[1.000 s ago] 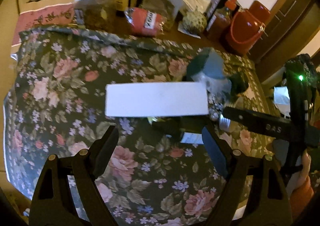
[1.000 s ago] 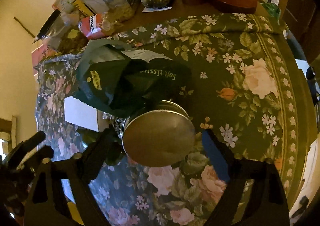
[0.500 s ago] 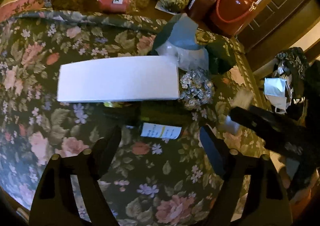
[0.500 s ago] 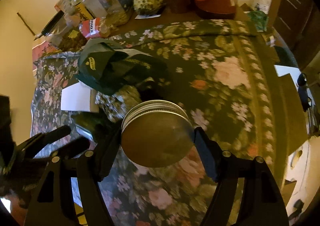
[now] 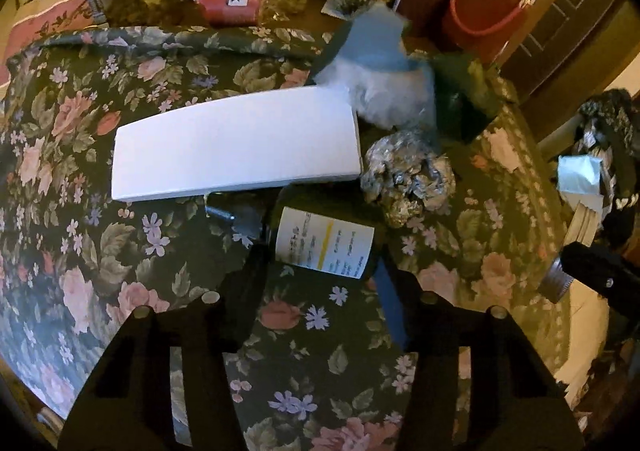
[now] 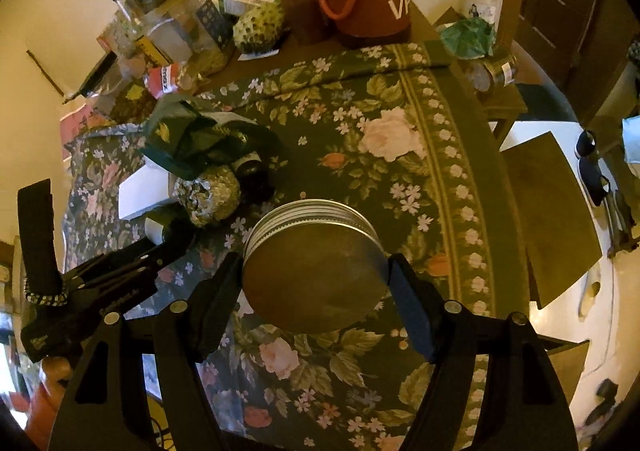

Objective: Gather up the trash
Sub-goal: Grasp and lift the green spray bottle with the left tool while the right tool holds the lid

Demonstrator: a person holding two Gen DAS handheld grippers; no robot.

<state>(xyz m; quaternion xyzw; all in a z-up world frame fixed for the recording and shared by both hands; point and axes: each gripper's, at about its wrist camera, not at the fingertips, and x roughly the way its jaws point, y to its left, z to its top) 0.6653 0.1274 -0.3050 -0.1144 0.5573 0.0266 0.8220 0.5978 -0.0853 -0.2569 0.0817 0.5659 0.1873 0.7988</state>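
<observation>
Dark labelled bottle (image 5: 324,243) lies crosswise between the left claw (image 5: 320,271) fingers, which have just been closing around it; right claw (image 6: 316,275) grips a metal-lidded jar (image 6: 312,267).

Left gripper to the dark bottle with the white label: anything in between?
Nothing visible. The dark bottle with the white label lies on the floral cloth between the left gripper fingers, whose jaws have just been closing; the white box lies beyond.
</observation>
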